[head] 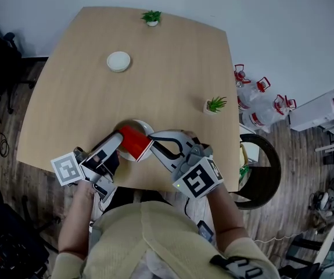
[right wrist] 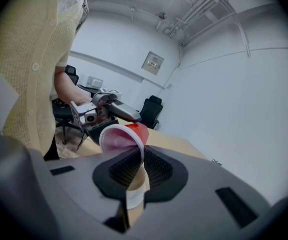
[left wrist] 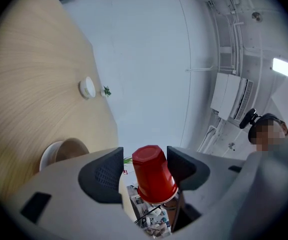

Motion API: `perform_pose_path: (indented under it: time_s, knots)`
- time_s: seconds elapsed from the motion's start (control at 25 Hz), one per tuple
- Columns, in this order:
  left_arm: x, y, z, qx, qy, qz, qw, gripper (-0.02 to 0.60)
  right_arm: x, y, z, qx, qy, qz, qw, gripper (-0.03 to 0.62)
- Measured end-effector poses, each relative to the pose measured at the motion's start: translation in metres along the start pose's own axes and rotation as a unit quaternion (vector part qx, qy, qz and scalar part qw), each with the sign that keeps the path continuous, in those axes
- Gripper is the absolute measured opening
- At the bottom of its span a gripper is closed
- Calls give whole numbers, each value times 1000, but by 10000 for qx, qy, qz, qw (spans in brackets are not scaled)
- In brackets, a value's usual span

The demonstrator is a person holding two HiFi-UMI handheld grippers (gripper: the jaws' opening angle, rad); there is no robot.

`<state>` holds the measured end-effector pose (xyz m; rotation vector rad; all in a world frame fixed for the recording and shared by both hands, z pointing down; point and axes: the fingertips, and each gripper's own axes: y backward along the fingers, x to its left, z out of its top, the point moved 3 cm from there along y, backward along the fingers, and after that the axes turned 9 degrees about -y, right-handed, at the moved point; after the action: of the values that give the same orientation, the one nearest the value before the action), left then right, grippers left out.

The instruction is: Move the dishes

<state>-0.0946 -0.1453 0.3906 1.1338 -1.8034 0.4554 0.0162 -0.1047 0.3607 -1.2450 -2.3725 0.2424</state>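
**Cup clamped left, bowl rim pinched right**

Left gripper (left wrist: 145, 160): jaws closed on the red cup (left wrist: 153, 176), bearing on its side walls. The cup is tipped over, mouth toward the right gripper (right wrist: 141, 160). It looks like thin plastic: light and flexy, likely to ovalise or pop out if squeezed hard. Hold mid-wall with low force.

Right gripper: jaws nipped together on the rim of the bowl (right wrist: 132, 196), white outside, tan inside. It reads as rigid, heavier, probably breakable. A rim pinch lets it swing, so carry it slow and level.

Both are at the near edge of the table (head: 172, 68), cup just over bowl, grippers crowding each other; clash risk.

Further out, all well apart:
- small white dish (head: 118, 61)
- far potted plant (head: 151, 17)
- right-side potted plant (head: 215, 104)
- chair (head: 266, 168), off the right edge
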Motion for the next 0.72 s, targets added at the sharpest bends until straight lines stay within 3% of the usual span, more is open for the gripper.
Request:
perform_pose_path:
  time_s: [0.2,0.32,0.4,0.52,0.72]
  knots:
    - [0,-1,1,240,-715,195,9970,261,-8,8,1,272,12,-105,9996,34]
    - [-3,-3,-1,496,-1446,395,9875,261,-12,15,0,504,-87,-147,9986,34]
    - [-6,-5,-4,716,-2103,581,9733,261,-15,21,-3,731,-140,-156,9971,34]
    - [-8,-9,-8,986,-3000,840,9451,259,-21,28,-13,1202,-192,-181,9924,34]
    - [-3,-15,-19,1261,-3664,944,9170,259,-31,39,-38,2008,-462,-127,9785,34]
